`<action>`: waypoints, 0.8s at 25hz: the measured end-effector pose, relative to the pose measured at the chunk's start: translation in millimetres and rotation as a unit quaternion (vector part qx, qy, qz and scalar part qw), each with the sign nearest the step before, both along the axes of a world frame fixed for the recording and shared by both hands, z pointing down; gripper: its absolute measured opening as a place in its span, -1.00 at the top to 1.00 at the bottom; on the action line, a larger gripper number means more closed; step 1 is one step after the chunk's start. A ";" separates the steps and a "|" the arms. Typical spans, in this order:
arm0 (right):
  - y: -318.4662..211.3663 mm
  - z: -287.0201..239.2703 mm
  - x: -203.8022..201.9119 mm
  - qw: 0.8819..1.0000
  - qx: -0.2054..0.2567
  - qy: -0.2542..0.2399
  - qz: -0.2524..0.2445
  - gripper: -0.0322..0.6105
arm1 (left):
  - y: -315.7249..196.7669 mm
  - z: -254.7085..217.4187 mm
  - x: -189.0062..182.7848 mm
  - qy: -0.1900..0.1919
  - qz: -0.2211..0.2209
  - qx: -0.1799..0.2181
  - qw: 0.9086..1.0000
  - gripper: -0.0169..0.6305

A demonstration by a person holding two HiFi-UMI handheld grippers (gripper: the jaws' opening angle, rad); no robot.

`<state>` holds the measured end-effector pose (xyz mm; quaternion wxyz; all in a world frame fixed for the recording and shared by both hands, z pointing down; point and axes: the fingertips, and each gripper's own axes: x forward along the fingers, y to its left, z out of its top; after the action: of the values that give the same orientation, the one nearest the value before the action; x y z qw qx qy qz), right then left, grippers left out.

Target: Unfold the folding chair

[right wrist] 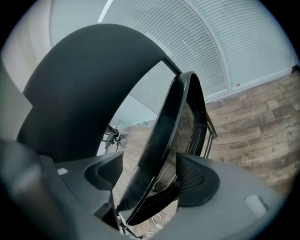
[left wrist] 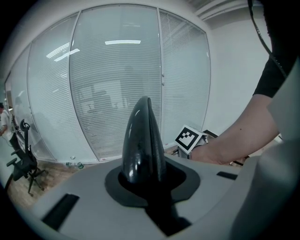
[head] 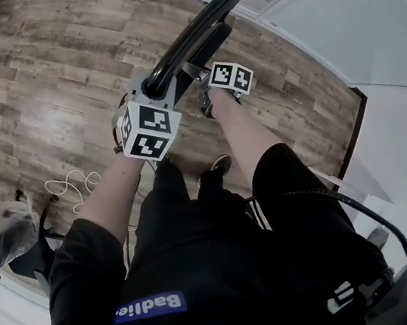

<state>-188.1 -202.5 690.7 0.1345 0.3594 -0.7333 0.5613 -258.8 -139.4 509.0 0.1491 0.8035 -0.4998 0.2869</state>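
One folding chair, black, is rising above the wooden floor in front of one person, who is holding two grippers, each carrying one marker cube. In the head view the chair's curved top bar is running from the left gripper up toward one o'clock. The left gripper is pinching that bar, and in the left gripper view the glossy black tube is sitting tight between its jaws. The right gripper is sitting just beside it at three o'clock with its jaws spread. In the right gripper view the chair's black rim is passing between the two ribbed pads toward twelve o'clock, with clear space showing beside the nine o'clock pad. One white cable is lying on the floor at eight o'clock of the left gripper.
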 end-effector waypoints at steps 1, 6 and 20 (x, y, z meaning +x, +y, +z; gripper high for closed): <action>-0.7 3.1 -3.7 1.000 -0.004 0.006 -0.001 -0.10 | 0.5 0.0 -0.3 -0.001 -0.001 0.001 1.000 0.73; 0.3 20.8 -3.8 0.999 -0.024 0.040 0.005 -0.09 | 1.6 0.3 3.5 -0.002 0.000 0.000 1.000 0.73; 9.2 16.1 10.9 1.000 0.012 0.017 0.000 0.26 | 4.2 4.3 11.0 0.001 0.001 -0.006 1.000 0.73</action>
<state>-177.2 -193.3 706.8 0.1428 0.3707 -0.7373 0.5464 -247.9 -135.1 513.3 0.1542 0.8033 -0.4975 0.2888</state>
